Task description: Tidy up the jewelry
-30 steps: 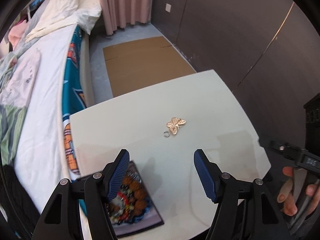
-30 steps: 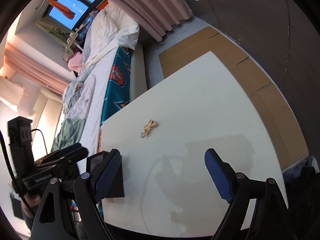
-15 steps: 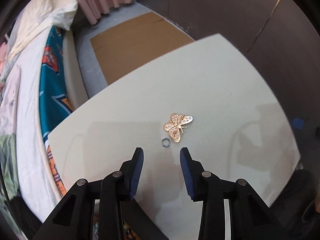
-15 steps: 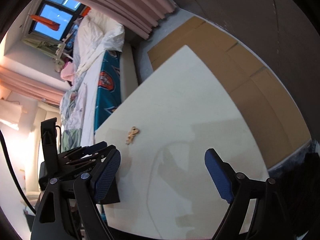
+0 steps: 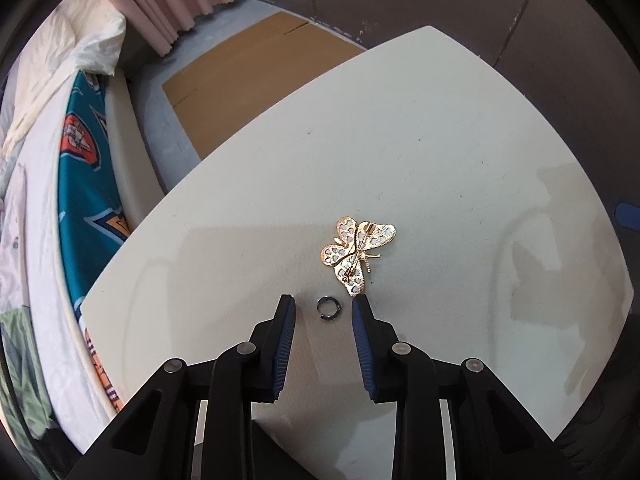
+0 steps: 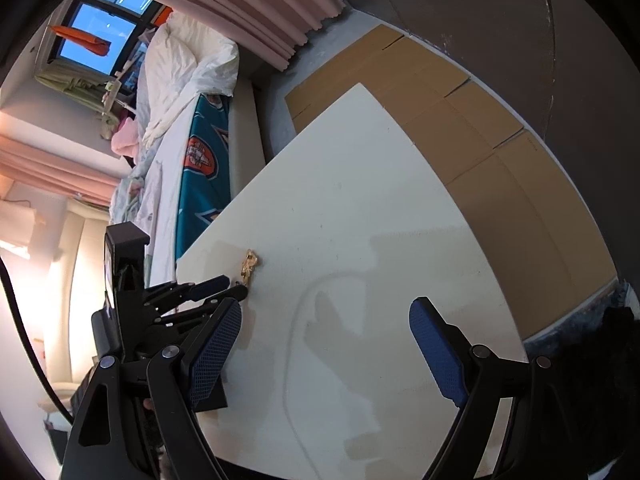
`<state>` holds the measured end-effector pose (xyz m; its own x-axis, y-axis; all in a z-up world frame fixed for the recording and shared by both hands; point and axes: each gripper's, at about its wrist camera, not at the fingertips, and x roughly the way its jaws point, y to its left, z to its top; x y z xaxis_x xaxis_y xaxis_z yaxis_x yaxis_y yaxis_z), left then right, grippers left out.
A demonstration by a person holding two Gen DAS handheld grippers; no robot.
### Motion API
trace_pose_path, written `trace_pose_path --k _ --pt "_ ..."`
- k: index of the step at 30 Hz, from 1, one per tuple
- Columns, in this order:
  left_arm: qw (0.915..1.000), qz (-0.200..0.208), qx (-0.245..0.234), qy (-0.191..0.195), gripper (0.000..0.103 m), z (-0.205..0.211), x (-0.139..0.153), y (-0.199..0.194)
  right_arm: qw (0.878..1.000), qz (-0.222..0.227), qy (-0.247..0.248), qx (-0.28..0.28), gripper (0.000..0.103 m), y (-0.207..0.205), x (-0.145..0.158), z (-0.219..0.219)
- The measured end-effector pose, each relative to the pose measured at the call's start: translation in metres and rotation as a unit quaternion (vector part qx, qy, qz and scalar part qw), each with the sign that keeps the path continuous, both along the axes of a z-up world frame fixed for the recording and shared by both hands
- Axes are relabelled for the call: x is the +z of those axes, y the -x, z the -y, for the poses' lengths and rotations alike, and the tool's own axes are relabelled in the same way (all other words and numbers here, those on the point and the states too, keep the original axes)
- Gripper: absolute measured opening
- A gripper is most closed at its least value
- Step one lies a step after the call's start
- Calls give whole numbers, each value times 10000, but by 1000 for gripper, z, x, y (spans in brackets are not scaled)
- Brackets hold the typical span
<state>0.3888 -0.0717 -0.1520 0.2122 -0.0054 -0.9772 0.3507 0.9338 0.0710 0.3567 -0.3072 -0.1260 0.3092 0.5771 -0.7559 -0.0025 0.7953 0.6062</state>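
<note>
Left wrist: left claw spread around ring, untouched; brooch beside it. Right claw spread wide over bare surface.

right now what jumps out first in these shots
A gold butterfly brooch lies pin side up near the middle of the white table. Just in front of it, a small dark ring sits between the fingertips of the left gripper, which is open around it.

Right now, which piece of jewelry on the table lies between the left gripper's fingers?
The small dark metal ring; the gold butterfly brooch lies beyond them.
</note>
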Motion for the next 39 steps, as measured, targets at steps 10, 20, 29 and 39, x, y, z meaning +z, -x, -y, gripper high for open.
trace_pose_path --k 10,20,29,39 --pt "9994 13 138 321 0 1 13 1 9996 133 140 227 86 -2 1 -17" --pt "9973 446 288 510 0 -21 53 20 9958 444 586 537 86 -8 8 -37" --pt "9967 261 515 577 63 -31 48 18 9966 438 594 371 86 2 14 -25" --pt "9985 93 321 429 61 -8 31 10 9972 407 544 327 86 0 12 -20"
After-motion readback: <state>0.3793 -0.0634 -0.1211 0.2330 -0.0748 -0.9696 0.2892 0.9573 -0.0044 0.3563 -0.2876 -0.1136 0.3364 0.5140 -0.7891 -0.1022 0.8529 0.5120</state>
